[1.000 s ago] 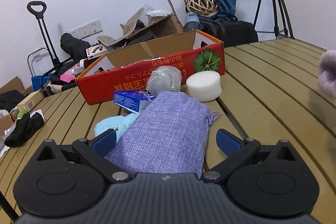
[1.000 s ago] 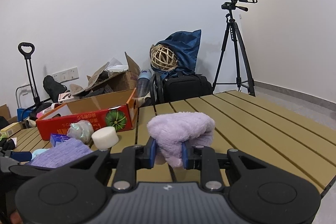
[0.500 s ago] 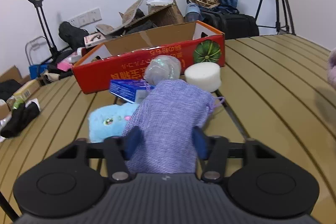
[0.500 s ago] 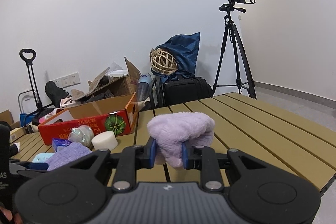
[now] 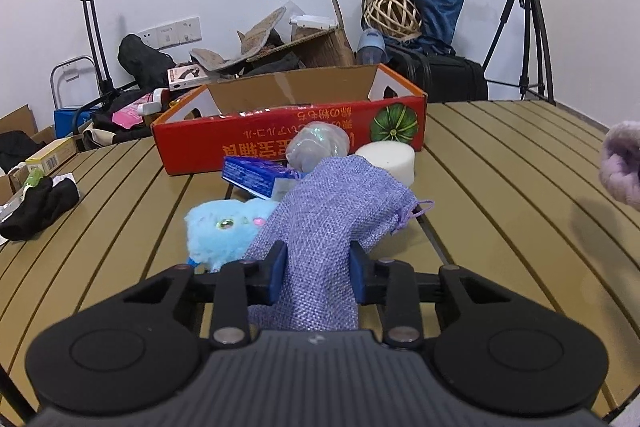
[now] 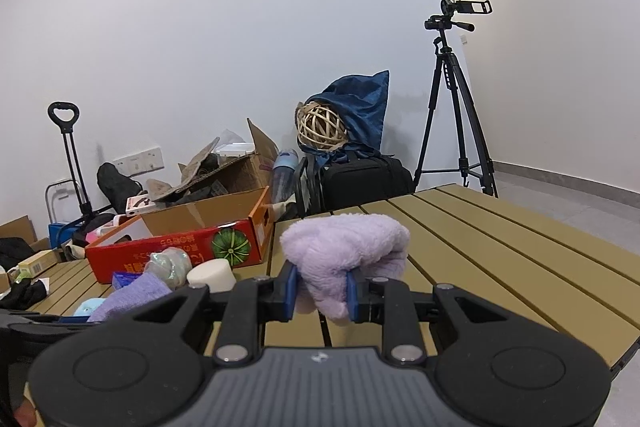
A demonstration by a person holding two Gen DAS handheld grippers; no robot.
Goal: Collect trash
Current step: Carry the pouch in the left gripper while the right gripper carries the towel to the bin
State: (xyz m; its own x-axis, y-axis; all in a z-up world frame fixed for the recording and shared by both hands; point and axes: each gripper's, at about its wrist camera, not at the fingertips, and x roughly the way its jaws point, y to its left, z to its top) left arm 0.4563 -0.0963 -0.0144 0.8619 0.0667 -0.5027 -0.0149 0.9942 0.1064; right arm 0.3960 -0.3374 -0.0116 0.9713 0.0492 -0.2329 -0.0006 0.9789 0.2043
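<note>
Your left tongs are clenched on the purple pouch beside the blue toy; your right tongs grip the fluffy cloth above the bench.

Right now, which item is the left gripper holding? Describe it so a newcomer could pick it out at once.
Start at the red cardboard box with the green pumpkin picture on the slatted table. In the cluster in front of it, nearest the camera, lies the purple woven pouch, pinched by the left gripper. Unlike the fluffy blue toy beside it, it is flat coarse cloth with a drawstring.
</note>
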